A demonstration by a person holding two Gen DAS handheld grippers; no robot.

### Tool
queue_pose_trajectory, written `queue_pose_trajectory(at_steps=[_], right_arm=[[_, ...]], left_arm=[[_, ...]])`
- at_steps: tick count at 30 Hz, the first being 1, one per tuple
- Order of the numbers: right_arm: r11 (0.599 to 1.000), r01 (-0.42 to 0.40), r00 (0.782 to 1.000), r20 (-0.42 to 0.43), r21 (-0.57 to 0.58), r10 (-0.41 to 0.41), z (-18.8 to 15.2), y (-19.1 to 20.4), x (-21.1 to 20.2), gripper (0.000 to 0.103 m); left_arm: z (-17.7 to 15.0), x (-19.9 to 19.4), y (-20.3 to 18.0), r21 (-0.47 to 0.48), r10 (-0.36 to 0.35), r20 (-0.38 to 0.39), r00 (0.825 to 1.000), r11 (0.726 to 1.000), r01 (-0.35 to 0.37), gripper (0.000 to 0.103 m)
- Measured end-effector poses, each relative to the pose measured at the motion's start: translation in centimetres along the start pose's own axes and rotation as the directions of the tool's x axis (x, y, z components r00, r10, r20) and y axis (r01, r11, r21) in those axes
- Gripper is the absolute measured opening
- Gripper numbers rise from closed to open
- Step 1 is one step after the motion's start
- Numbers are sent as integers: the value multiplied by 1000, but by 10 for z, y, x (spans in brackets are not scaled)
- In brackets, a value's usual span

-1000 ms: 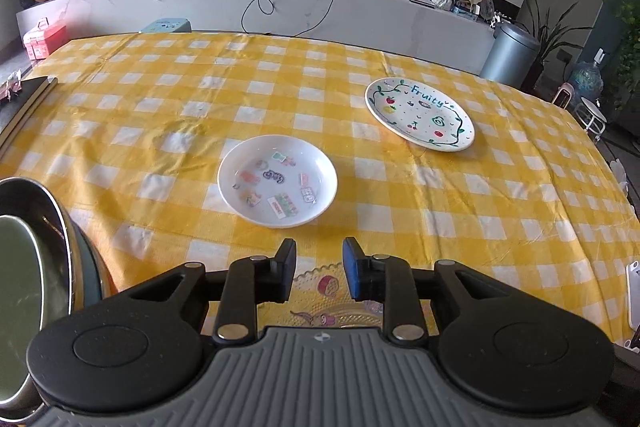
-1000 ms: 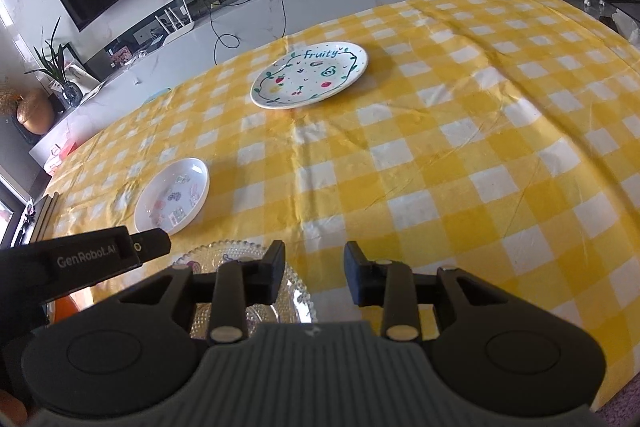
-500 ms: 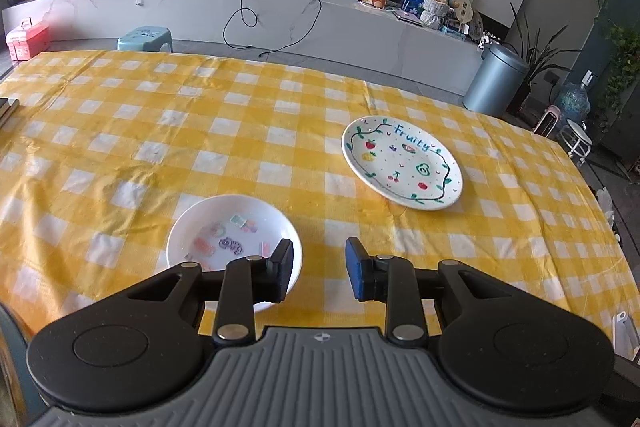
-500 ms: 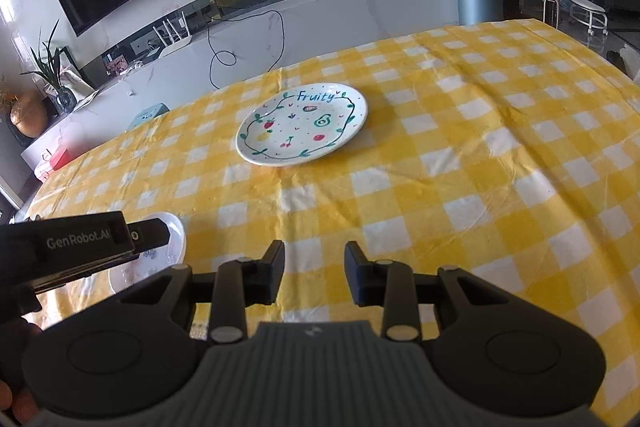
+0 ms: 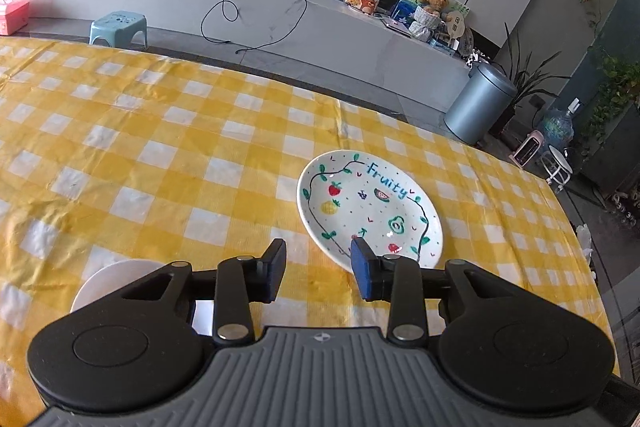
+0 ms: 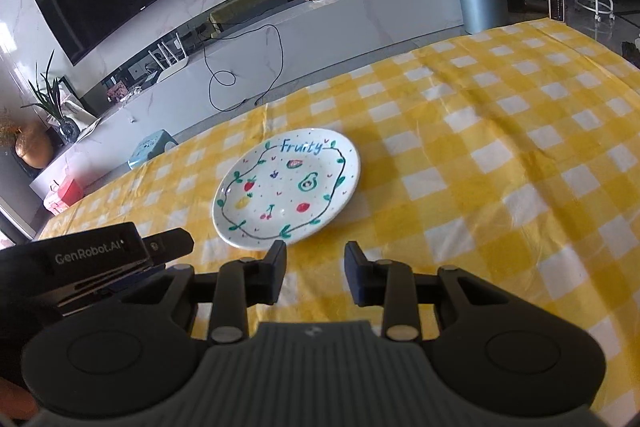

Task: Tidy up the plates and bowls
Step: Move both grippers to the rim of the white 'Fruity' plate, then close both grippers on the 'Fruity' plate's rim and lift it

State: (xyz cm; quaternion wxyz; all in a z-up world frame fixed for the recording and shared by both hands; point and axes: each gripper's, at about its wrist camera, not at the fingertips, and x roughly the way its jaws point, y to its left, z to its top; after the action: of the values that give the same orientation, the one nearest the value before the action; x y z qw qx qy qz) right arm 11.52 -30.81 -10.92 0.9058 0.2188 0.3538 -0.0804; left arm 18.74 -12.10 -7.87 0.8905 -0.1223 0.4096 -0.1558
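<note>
Seen from the left wrist camera, the small white round dish (image 5: 116, 273), which a second ago lay in full view ahead of the left tool (image 5: 318, 269) with its little coloured motifs showing, has slipped low and to the left, so that only a pale arc of its rim peeks out beside the tool's black housing. The left tool has travelled across the yellow-and-white checked tabletop (image 5: 160, 155) and its jaws are opening, with nothing but cloth between them. Further right, the white oval plate painted with fruit, a green vine border and the word "Fruity" (image 5: 370, 209) has come from the far right of that view to just ahead of the tool's right finger (image 5: 362, 269), whose tip now overlaps the plate's near rim in the picture; whether it touches cannot be told. From the right wrist camera the same plate (image 6: 286, 187) has likewise grown nearer and now lies just beyond the right tool (image 6: 316, 273), whose jaws stand part way apart, unchanged and empty. Both tools seem to be converging on the plate, so it looks to be the next piece gathered, and no grasp has begun.
</note>
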Motion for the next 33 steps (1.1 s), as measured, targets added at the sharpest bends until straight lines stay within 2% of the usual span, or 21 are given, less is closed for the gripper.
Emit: queue_pose_trajectory(at_steps=[10,15,22,27,29,33], right_arm=[[995,-8,1000,-16,95,10,32,-33,46,26],[990,-36,999,-22,135,39,39,-44,61,19],[981,-73,997,-25,178,79,41,-54,74,14],[976,-98,995,-15,195,103,43,-56,80,14],[973,-108,994,-11,203,113,42,-55,81,11],[975,-90,996,-5,204,93,41,-51,81,7]], left_arm=[[20,43,16,-77,15,-12,1000,997,-16,40],[18,57,23,-123,-15,-14,1000,992,13,40],[23,68,25,-144,-39,2,999,989,39,32],[26,74,25,-148,-46,-4,999,988,45,20],[25,74,22,-136,-35,0,999,990,35,16],[24,74,16,-111,-10,4,1000,994,11,14]])
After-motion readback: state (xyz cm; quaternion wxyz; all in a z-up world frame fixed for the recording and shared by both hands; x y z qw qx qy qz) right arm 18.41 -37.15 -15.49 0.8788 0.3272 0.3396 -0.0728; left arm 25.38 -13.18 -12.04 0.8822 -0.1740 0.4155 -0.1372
